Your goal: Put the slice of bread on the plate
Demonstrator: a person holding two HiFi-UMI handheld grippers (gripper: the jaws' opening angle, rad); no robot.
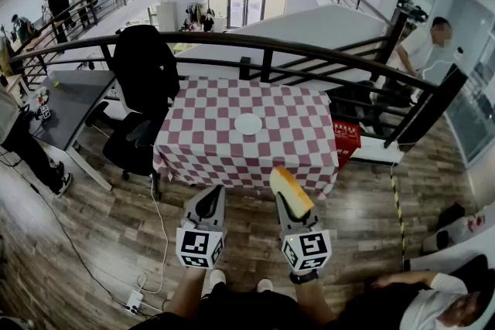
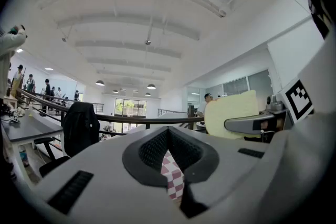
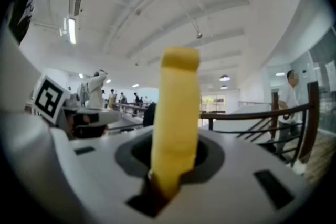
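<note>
standing on edge, a yellow slice of bread [image 1: 288, 183] is clamped between the jaws of the right tool [image 1: 294, 211], with its lower end pinched by the pads and most of its length rising clear of them. the right tool is held roughly level above the wood floor [image 1: 93, 243], short of the near edge of a counter [image 1: 201, 137] draped in a red-and-white checked cloth. a small white plate [image 1: 248, 124] is seen near the middle of that counter, well apart from the bread.

the left tool [image 1: 207, 205] is carried just beside the right one at about the same height, and is also pointed toward the counter. its jaws are drawn together to a narrow slit, through which only the checked cloth is glimpsed. from the left tool's own camera, the bread is seen side-on at the right, a pale yellow slab with a rounded top.

a black office chair [image 1: 143, 81] with a dark jacket hung over its back is parked at the counter's left corner. a red crate [image 1: 346, 139] is set on the floor at the counter's right side. a dark curved railing [image 1: 309, 50] is stretched behind the counter, and a person in a white top [image 1: 421, 50] is seen beyond it.
</note>
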